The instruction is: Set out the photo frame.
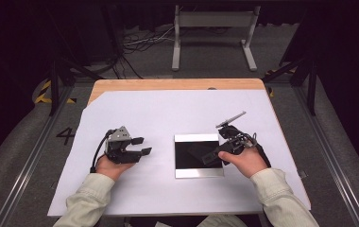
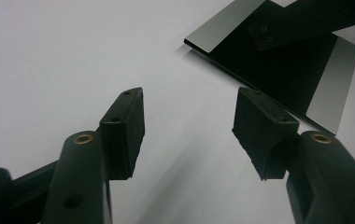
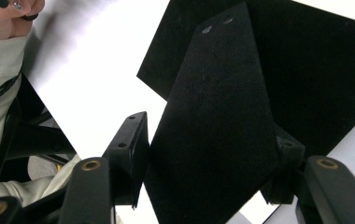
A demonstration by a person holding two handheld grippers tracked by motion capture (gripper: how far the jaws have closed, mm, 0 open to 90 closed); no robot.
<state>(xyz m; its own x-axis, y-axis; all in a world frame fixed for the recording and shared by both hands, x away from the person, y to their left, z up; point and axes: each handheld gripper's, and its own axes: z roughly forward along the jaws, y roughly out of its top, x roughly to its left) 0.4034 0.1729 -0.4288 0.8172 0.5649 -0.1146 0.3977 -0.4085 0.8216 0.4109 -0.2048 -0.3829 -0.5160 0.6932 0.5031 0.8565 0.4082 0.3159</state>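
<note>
Right claw (image 1: 214, 156), gripped in the person's right hand (image 1: 247, 161): its two jaws are clamped on a flat black wedge-shaped piece (image 3: 217, 135), which in the right gripper view widens toward the jaws, narrows away from them, and carries two small holes near its far end. Directly beneath and ahead of this claw lies a square black panel (image 1: 192, 156) with pale silver bands (image 1: 197, 137) along two opposite edges; the held piece hangs over the panel's dark face, and whether it touches that face cannot be told. A thin grey rod (image 1: 231, 119) juts from the upper part of this claw, away from the person.

Left claw (image 1: 143, 145), held in the left hand (image 1: 109, 166): jaws apart, with nothing between the pads (image 2: 125, 133). It stands well apart from the panel, and its jaws point toward it. In the left gripper view the panel (image 2: 278, 70) appears ahead of the jaws, with the black piece (image 2: 301, 23) above it.

Both claws work over a white sheet (image 1: 135, 113) that covers a wooden table (image 1: 168, 84). Pale sleeves (image 1: 281, 198) enter from the near edge.
</note>
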